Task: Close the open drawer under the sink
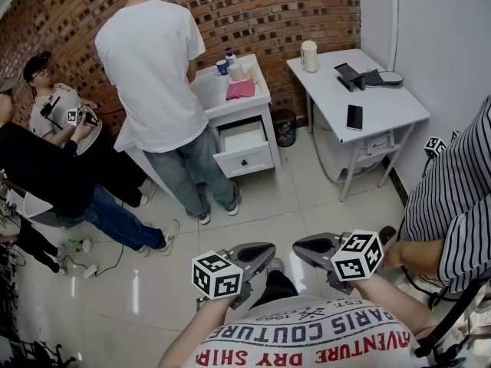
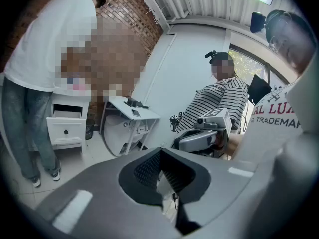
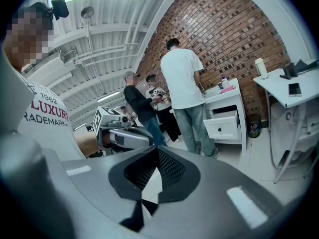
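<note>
The white drawer (image 1: 245,158) under the sink (image 1: 215,90) stands pulled open.

The person in a white T-shirt (image 1: 149,67) hides most of the sink (image 1: 219,92) — what lies in the open drawer (image 1: 244,148) is too small to tell.

white table (image 1: 391,102) | phone (image 1: 354,116) | cup (image 1: 308,56) (upright, far corner)

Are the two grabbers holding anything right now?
No. The left gripper and the right gripper are both shut and empty, well short of the open white drawer.
</note>
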Motion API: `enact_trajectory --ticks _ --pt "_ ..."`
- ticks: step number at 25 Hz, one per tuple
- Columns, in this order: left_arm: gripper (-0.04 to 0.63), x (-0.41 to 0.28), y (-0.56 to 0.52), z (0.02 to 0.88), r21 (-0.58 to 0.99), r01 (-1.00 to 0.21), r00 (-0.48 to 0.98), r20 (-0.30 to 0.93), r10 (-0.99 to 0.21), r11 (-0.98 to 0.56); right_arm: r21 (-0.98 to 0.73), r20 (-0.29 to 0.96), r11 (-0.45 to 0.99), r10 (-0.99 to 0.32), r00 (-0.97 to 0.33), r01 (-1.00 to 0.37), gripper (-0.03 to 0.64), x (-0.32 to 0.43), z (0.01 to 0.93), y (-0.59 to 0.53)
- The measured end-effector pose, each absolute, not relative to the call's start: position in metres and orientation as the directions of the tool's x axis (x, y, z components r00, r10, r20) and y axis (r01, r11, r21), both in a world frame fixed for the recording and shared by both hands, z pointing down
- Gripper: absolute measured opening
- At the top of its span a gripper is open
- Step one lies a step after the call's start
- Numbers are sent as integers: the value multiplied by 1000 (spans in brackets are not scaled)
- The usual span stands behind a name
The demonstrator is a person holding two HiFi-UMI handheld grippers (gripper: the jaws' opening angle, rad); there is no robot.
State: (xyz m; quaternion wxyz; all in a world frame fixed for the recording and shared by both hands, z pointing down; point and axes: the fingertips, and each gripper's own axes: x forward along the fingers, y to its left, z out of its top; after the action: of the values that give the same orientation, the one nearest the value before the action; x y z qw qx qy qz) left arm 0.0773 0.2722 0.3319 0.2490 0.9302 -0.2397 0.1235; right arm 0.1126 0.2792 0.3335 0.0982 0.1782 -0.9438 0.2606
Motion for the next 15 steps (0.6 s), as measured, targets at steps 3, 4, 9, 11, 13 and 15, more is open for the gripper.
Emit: enact_trajectory --ticks 3,4,9,11,13,15 --pt "-19 77 264 330 403 -505 856 346 -384 -763 -454 283 799 -291 -914 -395 7 113 333 271" --pt "-18 77 261 330 403 -505 857 344 -385 -763 -448 286 800 -294 -912 -398 6 113 333 269" --pt "-18 73 241 334 410 -498 862 332 -383 -764 -424 293 800 -323 -900 -425 8 112 334 245" --pt "-18 69 230 336 414 -491 866 327 -378 -767 -408 305 801 -332 -893 -437 6 108 335 232" --pt "-18 64 217 341 425 -484 871 317 -375 -765 -399 318 798 -341 -885 -451 6 104 341 217" --pt "-18 59 198 349 436 -482 873 314 -374 -760 -399 325 793 -347 -880 -460 6 100 350 198"
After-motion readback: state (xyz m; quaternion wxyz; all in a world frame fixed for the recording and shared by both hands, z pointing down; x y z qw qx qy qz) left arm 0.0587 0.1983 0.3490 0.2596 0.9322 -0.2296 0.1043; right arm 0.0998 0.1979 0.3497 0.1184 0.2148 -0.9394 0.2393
